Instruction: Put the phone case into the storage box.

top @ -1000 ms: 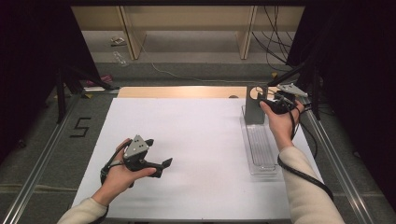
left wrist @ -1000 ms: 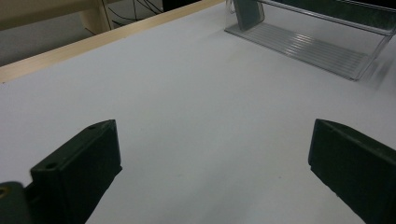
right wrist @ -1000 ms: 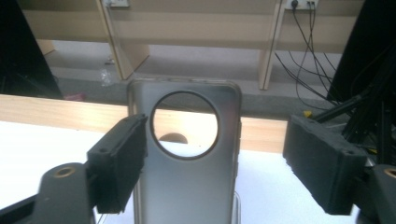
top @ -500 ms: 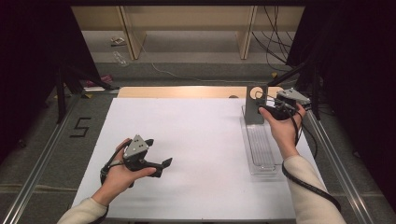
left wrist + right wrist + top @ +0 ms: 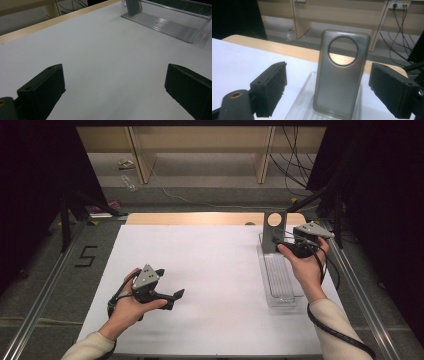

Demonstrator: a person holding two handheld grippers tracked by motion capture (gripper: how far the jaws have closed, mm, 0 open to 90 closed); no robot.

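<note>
A grey translucent phone case (image 5: 340,82) with a round camera hole stands upright at the far end of a clear plastic tray (image 5: 304,105). My right gripper (image 5: 330,71) is open just in front of it, one jaw on each side and neither touching. In the high view the case (image 5: 273,231) and tray (image 5: 278,280) are at the table's right, with the right gripper (image 5: 280,240) right next to the case. At the front left, my left gripper (image 5: 169,283) hovers open over the white sheet with nothing between its jaws. The left gripper (image 5: 113,75) faces the distant tray (image 5: 165,25).
A white sheet (image 5: 210,270) covers the table, with a wooden strip (image 5: 200,218) along its far edge. Metal rails (image 5: 45,290) run along both sides. Beyond the table are wooden furniture legs (image 5: 140,160) and cables (image 5: 295,150) on the floor.
My right gripper has shifted slightly nearer and lower beside the phone case. The left gripper has stayed put.
</note>
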